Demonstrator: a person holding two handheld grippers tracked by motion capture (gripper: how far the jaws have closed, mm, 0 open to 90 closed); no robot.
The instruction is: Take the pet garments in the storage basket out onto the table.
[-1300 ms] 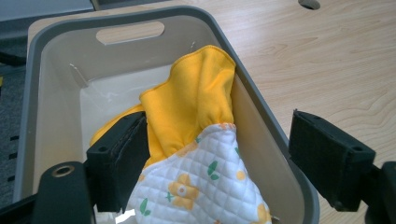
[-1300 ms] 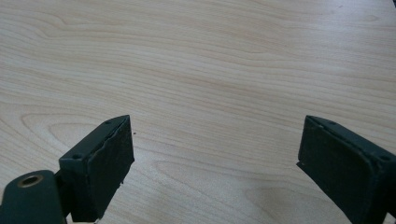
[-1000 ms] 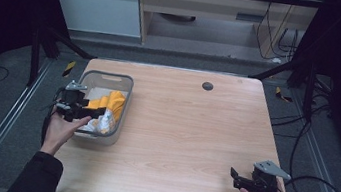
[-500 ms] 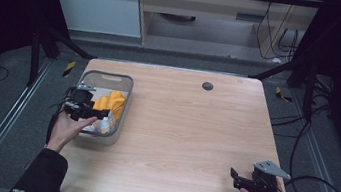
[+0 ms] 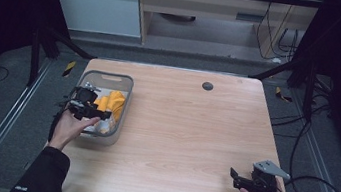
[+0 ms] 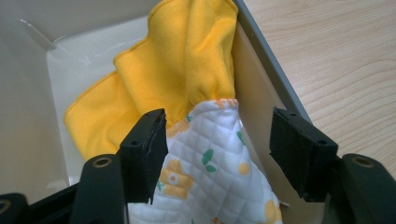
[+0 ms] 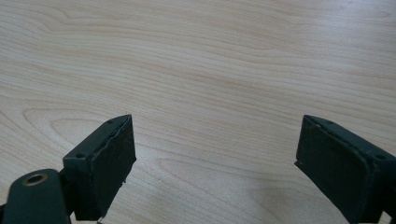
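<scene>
Two cloths sit in the grey bin (image 5: 125, 100) at the worktop's (image 5: 194, 129) left edge: a yellow cloth (image 6: 177, 70) and a quilted printed cloth (image 6: 210, 168) against the bin's right wall. Left gripper (image 6: 217, 144) hovers over them, fingers wide apart, holding nothing, so the pick looks not yet made. Right gripper (image 5: 242, 179) waits well apart from the bin, open and empty. That wall crowds the grab.

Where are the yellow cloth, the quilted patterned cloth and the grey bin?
yellow cloth (image 6: 182, 60), left gripper view, on its upper fold.
quilted patterned cloth (image 6: 210, 168), left gripper view, on its white middle between the open jaws.
grey bin (image 5: 125, 100), high view, on its right rim.
</scene>
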